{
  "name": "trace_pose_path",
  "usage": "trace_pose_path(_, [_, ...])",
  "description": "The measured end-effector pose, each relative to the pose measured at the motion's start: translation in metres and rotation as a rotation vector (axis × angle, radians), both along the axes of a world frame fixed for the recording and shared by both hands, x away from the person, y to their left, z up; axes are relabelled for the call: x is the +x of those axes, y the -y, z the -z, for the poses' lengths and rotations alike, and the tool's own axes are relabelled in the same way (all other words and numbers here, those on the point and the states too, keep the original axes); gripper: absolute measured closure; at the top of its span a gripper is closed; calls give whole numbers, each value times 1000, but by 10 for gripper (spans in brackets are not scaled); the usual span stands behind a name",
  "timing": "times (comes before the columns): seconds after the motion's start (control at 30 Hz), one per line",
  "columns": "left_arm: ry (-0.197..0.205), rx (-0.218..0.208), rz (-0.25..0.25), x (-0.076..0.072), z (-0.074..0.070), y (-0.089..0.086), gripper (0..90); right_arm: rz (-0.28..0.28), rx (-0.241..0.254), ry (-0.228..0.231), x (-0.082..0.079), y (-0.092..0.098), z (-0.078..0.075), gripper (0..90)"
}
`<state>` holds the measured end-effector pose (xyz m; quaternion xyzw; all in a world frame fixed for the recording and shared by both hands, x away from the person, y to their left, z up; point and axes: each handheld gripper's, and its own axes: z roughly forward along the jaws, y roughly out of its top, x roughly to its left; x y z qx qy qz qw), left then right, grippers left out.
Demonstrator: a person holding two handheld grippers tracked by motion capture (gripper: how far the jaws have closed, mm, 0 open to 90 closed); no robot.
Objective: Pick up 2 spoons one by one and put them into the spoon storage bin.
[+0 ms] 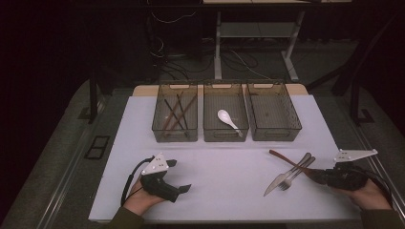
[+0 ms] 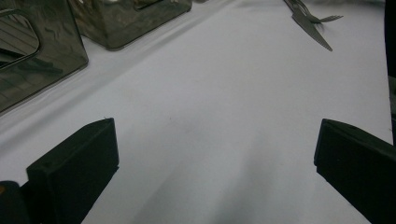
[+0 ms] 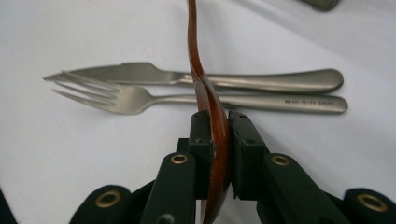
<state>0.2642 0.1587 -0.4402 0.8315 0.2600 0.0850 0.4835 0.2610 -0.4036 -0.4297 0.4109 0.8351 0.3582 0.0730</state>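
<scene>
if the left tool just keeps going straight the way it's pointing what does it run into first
Mostly bare white table. The left tool, jaws wide open, looks across open surface, with the knife and fork far off toward the upper right and the smoky bins off to the left. Depth is hard to judge.

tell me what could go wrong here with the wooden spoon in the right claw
1. The right claw pinches the wooden spoon on edge at its bowl end, so the long handle may swing or twist out when lifted.
2. The spoon crosses over the knife and fork; a low sweep could drag them across the table.
3. The middle bin holds a white spoon, the left bin chopsticks; they stand close, so a misdrop seems possible.
</scene>
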Motion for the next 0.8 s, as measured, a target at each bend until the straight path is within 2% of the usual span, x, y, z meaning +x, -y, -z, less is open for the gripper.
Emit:
trace_pose_path(0.27, [-2,0,-1,0,1,1,0,-21,41,42,1,-8,-12,798])
trace_pose_path(0.8, [-3,0,-2,0,1,1,0,-43,88,100,24,-34,-33,798])
